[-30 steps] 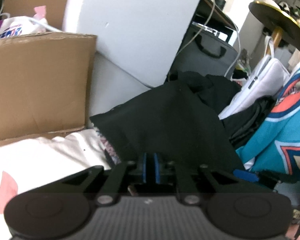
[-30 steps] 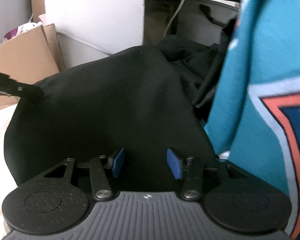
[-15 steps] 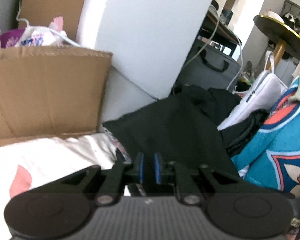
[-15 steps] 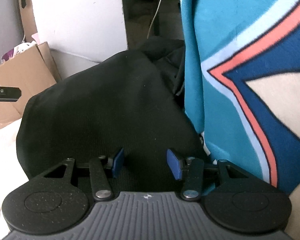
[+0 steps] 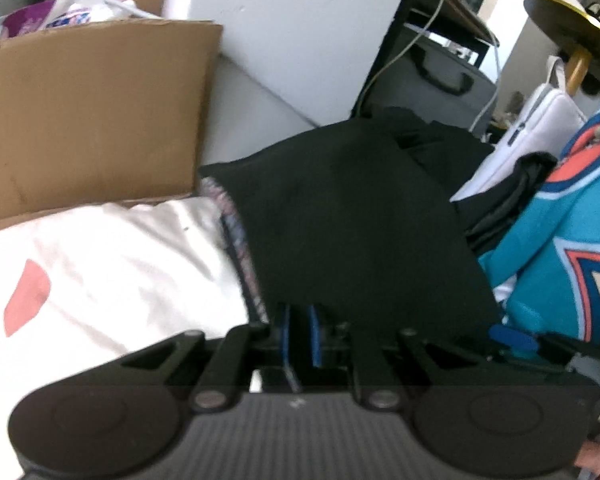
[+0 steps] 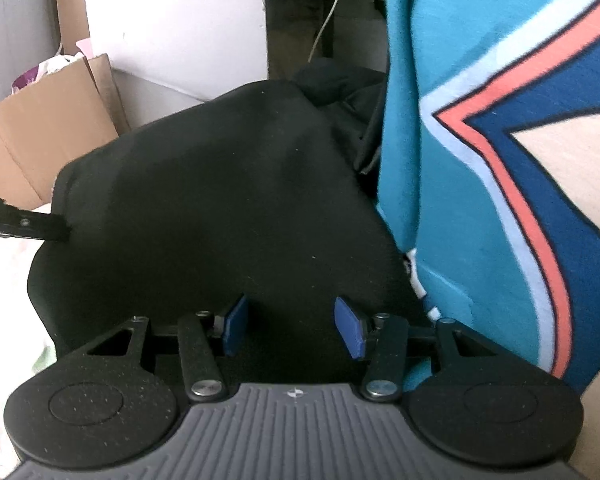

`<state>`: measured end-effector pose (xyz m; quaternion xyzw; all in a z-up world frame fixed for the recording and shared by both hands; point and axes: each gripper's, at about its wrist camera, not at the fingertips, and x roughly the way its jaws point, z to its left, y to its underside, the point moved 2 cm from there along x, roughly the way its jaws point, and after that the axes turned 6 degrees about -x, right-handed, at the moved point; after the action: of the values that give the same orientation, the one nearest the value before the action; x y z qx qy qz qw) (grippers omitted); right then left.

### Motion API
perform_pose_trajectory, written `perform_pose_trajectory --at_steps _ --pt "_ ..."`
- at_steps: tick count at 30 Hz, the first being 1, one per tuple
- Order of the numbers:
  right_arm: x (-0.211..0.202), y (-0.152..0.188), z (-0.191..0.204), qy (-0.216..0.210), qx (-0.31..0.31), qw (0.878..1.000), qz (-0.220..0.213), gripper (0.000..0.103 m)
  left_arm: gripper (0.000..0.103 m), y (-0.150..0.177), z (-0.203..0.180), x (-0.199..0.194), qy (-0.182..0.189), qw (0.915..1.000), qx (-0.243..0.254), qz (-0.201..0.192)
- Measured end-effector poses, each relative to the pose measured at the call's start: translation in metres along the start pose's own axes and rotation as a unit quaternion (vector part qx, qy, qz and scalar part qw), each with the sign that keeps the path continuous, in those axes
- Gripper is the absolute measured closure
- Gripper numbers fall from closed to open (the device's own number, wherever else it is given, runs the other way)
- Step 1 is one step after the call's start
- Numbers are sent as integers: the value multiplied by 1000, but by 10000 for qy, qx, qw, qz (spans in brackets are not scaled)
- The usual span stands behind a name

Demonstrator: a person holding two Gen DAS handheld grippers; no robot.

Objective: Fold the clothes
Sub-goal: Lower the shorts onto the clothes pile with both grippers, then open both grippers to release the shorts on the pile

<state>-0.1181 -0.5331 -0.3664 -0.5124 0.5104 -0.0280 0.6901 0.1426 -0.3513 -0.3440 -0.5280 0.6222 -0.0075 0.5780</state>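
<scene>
Black garment (image 5: 352, 216) is spread flat straight ahead of both grippers, lying over a white cloth (image 5: 112, 264) with a patterned edge peeking out along its left side. Left gripper (image 5: 300, 334) has its jaws only a narrow gap apart; they've just been opening a bit, right at the garment's near left edge, and I can't tell if any fabric is between them. Right gripper (image 6: 294, 326) sits with jaws about halfway apart over the black cloth, nothing pinched. Teal jersey (image 6: 500, 140) hangs just right of the right jaws. Cardboard box (image 5: 88, 108) sits off to the left.
</scene>
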Motion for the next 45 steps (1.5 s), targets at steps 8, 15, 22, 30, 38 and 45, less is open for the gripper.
perform_pose_trajectory --at_steps 8,15,22,30,38,45 --pt "-4 3 -4 33 282 9995 165 44 76 14 13 -11 -99 9992 -380 92" --pt "-8 -3 5 -197 549 9980 234 34 39 18 16 -30 -297 9983 -494 130" --pt "-15 -14 15 -315 750 9954 499 13 22 21 29 -43 -491 9959 -700 301" --pt "-30 -47 42 -754 908 9906 698 9 13 6 32 -61 -687 9934 -778 488" --pt "-45 -76 56 -949 936 9861 992 9 11 -32 39 -96 -998 9889 -854 695" --pt "-79 -110 46 -916 1137 9857 841 8 11 -61 33 -138 -1157 9859 -884 829"
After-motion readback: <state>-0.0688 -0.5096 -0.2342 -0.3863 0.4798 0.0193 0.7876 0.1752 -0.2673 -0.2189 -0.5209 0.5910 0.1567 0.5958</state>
